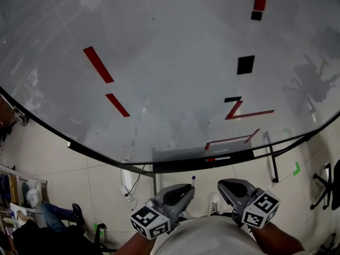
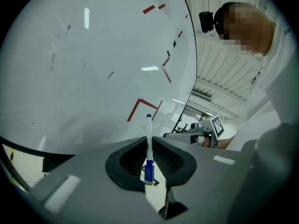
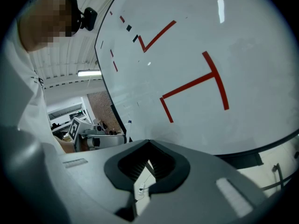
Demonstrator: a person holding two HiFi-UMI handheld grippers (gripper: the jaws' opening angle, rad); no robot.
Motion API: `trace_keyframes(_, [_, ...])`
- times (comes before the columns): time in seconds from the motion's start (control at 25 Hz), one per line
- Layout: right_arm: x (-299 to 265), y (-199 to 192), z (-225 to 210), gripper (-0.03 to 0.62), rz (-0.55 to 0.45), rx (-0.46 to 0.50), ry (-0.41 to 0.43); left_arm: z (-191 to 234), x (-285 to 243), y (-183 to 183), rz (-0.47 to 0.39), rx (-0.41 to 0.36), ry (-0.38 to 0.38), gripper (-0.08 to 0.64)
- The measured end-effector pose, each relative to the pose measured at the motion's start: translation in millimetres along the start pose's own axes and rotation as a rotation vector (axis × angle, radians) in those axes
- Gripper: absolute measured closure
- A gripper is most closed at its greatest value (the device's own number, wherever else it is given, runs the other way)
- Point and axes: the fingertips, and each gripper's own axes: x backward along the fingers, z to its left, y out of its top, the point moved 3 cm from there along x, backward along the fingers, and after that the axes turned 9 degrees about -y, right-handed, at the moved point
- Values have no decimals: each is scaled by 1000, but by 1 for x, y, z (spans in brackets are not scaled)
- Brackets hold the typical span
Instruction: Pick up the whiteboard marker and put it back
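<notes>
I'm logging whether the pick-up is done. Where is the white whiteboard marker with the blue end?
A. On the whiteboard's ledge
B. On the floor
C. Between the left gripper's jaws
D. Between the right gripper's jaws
C: the left gripper view shows the left gripper with its jaws closed on the white whiteboard marker with the blue end, which stands upright.

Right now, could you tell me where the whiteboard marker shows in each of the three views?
Head view: the whiteboard marker shows low at centre, poking out of the left gripper.
Left gripper view: low at centre, upright, clamped between the jaws.
Right gripper view: at most a tiny blue tip left of centre, too small to be sure.
Shared landmark: the lowest red bracket on the whiteboard.
</notes>
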Motion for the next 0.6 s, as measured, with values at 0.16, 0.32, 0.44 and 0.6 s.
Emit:
trace_keyframes(0.16, [0,0,-1,591,-1,-3,-1,0,-1,1,0,-4,1,505])
trace_keyframes(0.32, [0,0,0,591,-1,-2,-1,1,1,2,-2,-5,8,503])
trace_keyframes(0.44, [0,0,0,591,0,-3,0,3,1,1,-2,-5,12,503])
trace_keyframes(0.6, [-1,-1,-2,591,2,-3,-3,5,1,3,2,-6,16,503])
